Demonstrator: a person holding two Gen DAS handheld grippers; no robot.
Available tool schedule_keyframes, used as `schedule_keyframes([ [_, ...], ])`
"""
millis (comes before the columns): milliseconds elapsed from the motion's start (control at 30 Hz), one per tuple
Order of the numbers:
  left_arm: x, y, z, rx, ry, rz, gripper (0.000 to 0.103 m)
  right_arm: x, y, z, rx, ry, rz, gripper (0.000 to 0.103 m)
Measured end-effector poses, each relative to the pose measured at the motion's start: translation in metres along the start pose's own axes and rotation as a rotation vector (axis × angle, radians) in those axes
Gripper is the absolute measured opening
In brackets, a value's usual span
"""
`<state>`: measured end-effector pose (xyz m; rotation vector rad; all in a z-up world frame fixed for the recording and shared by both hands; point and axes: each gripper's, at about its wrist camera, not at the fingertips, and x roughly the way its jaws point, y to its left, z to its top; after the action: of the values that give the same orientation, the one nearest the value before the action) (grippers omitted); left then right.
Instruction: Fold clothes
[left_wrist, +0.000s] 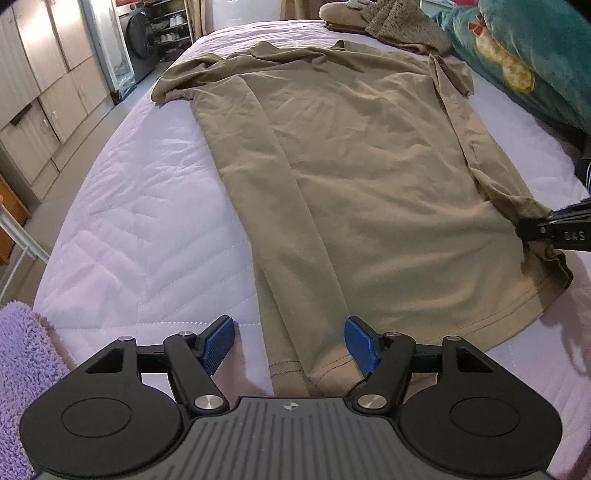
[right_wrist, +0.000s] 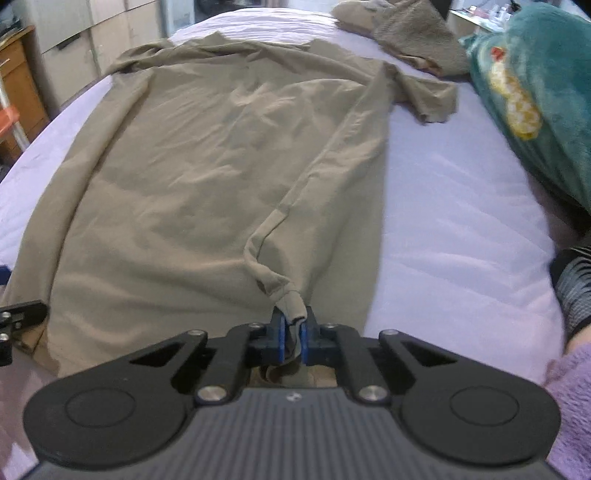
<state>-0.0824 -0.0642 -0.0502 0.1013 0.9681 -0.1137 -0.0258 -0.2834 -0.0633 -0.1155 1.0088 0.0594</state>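
Observation:
An olive long-sleeved shirt (left_wrist: 351, 166) lies spread flat on the lavender quilted bed (left_wrist: 147, 229), collar at the far end. Its left sleeve (left_wrist: 280, 206) is laid along the body, with the cuff (left_wrist: 291, 363) at the near hem. My left gripper (left_wrist: 290, 341) stands open just above that cuff, one blue pad on each side, not pressing it. My right gripper (right_wrist: 291, 332) is shut on the cuff of the right sleeve (right_wrist: 293, 306) near the hem's right corner. That sleeve runs back along the shirt's (right_wrist: 184, 177) right edge. The right gripper (left_wrist: 532, 232) also shows at the far right of the left wrist view.
A pile of brown and grey clothes (left_wrist: 388, 26) lies at the far end of the bed. A teal blanket (left_wrist: 535, 55) runs along the right side. Wardrobes (left_wrist: 37, 74) stand across the floor on the left. A purple fluffy sleeve (right_wrist: 569, 398) and a striped sock (right_wrist: 572, 288) are near me.

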Motion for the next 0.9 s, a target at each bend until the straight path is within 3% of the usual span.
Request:
schedule_keyframes([
  [100,-0.002,0.003,0.000,-0.012,0.002,-0.009,0.067,-0.024,-0.034,0.003,0.111,-0.043,-0.093,0.008],
  [167,-0.002,0.005,0.001,-0.020,0.005,-0.013,0.067,-0.034,-0.070,-0.001,0.235,-0.013,-0.155,0.008],
  [233,-0.004,0.005,0.002,-0.025,0.004,-0.015,0.067,-0.031,-0.102,-0.010,0.322,0.066,-0.194,0.009],
  [333,-0.011,0.008,0.003,-0.039,-0.001,-0.013,0.067,-0.020,-0.108,-0.016,0.329,0.167,-0.219,0.015],
  [433,-0.026,0.013,0.003,-0.074,-0.026,-0.008,0.068,-0.009,-0.113,-0.022,0.332,0.268,-0.242,0.029],
  [500,-0.036,0.015,0.003,-0.093,-0.049,0.000,0.068,-0.025,-0.094,-0.008,0.283,0.186,-0.208,0.059],
  [633,-0.048,-0.005,0.010,-0.032,-0.111,0.046,0.068,-0.055,-0.051,0.028,0.134,0.006,-0.130,0.085],
  [733,-0.037,-0.032,0.015,0.053,-0.084,0.067,0.068,-0.050,-0.020,0.051,-0.007,-0.043,-0.001,0.089],
  [867,-0.004,-0.061,0.008,0.182,0.014,0.148,0.069,-0.015,0.001,0.063,-0.099,-0.003,0.099,0.089],
  [900,0.001,-0.063,0.005,0.194,0.012,0.163,0.074,-0.005,0.000,0.061,-0.090,0.002,0.123,0.089],
])
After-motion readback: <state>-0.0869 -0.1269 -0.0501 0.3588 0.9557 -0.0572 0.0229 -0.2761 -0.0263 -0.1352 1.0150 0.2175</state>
